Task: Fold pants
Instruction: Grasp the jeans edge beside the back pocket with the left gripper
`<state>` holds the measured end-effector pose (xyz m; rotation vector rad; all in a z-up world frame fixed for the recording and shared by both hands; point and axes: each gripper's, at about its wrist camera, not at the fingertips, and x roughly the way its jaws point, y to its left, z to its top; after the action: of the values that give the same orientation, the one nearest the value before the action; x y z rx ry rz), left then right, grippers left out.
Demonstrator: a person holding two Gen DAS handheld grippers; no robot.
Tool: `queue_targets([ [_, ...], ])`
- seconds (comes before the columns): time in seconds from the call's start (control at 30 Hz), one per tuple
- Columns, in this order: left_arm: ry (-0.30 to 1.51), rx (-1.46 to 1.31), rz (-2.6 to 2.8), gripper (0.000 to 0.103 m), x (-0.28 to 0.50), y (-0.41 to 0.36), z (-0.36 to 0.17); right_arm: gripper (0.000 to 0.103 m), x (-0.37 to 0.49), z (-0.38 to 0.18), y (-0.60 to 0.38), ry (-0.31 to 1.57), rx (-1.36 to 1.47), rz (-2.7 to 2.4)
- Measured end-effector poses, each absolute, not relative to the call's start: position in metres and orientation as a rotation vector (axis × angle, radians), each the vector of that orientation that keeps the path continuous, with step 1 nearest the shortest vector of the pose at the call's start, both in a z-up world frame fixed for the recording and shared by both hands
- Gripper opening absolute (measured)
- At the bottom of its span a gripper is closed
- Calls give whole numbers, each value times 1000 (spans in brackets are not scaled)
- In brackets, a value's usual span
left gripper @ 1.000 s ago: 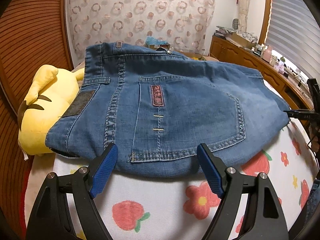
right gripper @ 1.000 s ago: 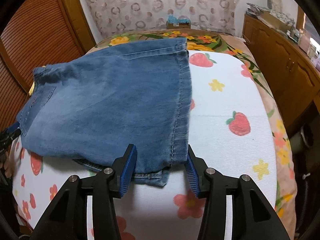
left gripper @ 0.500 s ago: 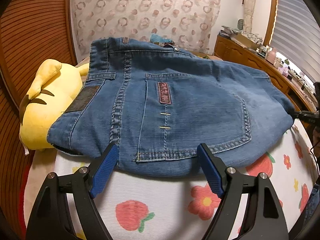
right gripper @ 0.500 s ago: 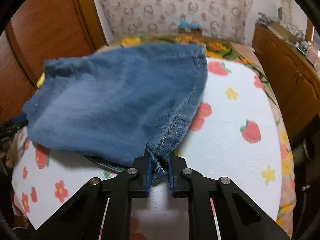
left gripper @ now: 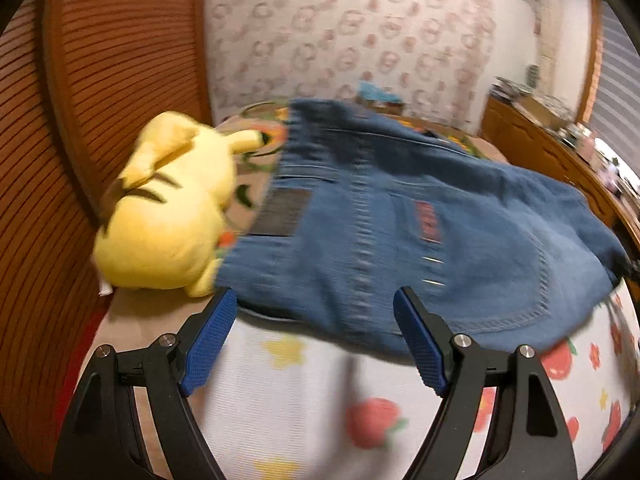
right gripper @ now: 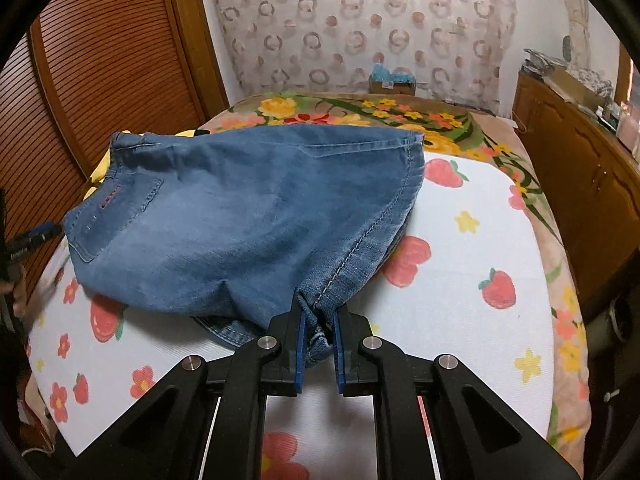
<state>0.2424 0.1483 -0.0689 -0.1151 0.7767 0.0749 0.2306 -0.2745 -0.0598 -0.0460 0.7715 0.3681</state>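
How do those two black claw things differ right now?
The right gripper is shut on the jeans, pinching a hem corner; the left gripper stands wide open and holds nothing. The right's view is sharp, the left's blurred. Both have black arms with blue pads and point at the same jeans.
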Motion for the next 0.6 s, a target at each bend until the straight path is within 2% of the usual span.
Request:
queue_targets([
  [0.07, 791, -151, 80, 74, 247, 161, -69, 11, 232, -61, -275, 775, -43, 371],
  [0.13, 819, -174, 82, 64, 255, 170, -72, 11, 232, -61, -275, 777, -44, 374],
  [0.17, 825, -179, 87, 63, 257, 171, -74, 11, 235, -59, -275, 779, -44, 375],
  [0.37, 853, -178, 158, 63, 271, 180, -81, 11, 243, -55, -275, 793, -46, 379],
  [0.5, 880, -169, 172, 69, 278, 184, -89, 11, 243, -58, -277, 801, -44, 379],
  [0.6, 901, -164, 155, 70, 282, 183, -94, 11, 243, -60, -278, 808, -42, 380],
])
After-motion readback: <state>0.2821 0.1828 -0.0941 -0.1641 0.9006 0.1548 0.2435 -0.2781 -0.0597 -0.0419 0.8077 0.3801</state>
